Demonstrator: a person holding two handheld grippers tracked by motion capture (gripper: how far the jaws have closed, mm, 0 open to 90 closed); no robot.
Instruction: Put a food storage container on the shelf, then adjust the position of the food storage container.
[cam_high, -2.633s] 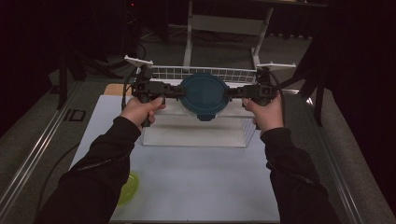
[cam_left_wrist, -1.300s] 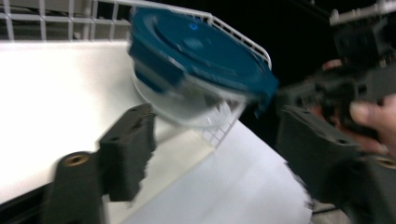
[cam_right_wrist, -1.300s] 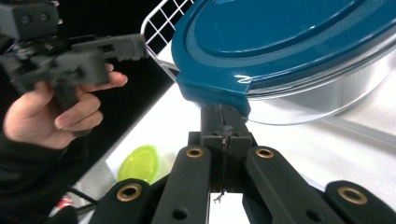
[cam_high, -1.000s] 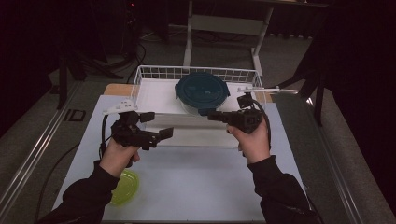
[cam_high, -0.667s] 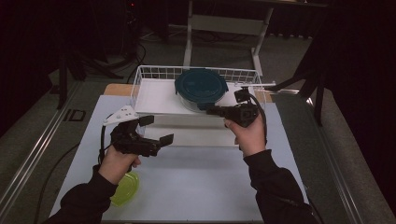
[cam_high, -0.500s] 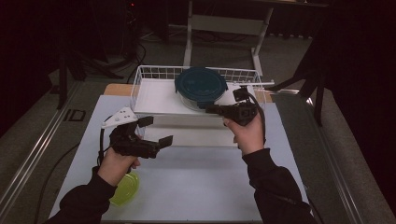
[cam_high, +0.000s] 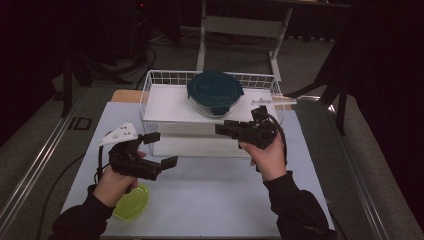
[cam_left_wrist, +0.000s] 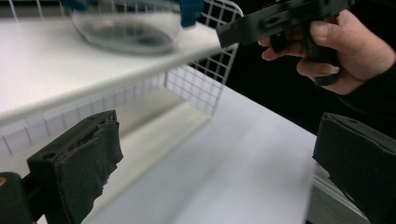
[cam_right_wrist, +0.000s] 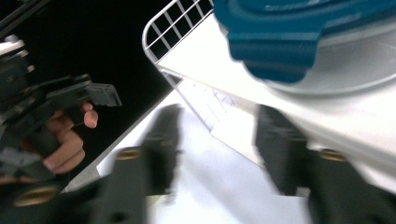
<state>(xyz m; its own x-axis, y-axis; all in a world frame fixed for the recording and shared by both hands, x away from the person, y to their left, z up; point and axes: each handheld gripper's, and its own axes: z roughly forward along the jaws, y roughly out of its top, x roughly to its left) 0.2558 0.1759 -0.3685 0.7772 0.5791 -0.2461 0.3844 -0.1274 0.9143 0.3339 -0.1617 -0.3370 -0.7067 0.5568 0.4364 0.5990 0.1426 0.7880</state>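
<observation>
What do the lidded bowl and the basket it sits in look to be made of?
Bowl: likely clear glass, since the shelf shows through its thick glossy wall. Lid: apparently matte teal plastic with a moulded clip tab. Basket: thin wire grid, white-coated, probably metal.

A recording lab or studio, not a home: black drapes close in all round a white counter (cam_high: 210, 195) lit from above. A metal stand (cam_high: 240, 30) rises behind it, cables (cam_high: 150, 55) trail over grey carpet, and a metal rail (cam_high: 35, 170) runs along the left.
</observation>
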